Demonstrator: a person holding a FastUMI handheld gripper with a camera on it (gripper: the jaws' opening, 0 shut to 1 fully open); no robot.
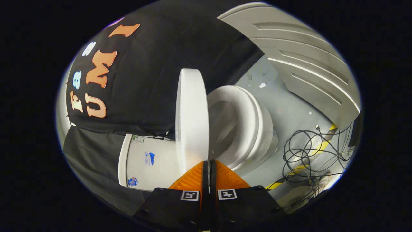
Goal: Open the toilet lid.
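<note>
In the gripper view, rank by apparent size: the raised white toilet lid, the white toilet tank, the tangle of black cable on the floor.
1. Raised white toilet lid, just ahead of the closed gripper.
2. White toilet tank, close to it; nearness blurs this.
3. Tangle of black cable, thin loops.

Booth corner with dark cloth wall and pale floor.
Black cloth wall (154,96) hangs from 9 to 12 o'clock; a ribbed grey panel (302,64) stands at 2 o'clock. On the grey-blue floor (289,109), a tangle of black cables (305,148) crosses yellow-black tape (318,149) at 4 o'clock.
</note>
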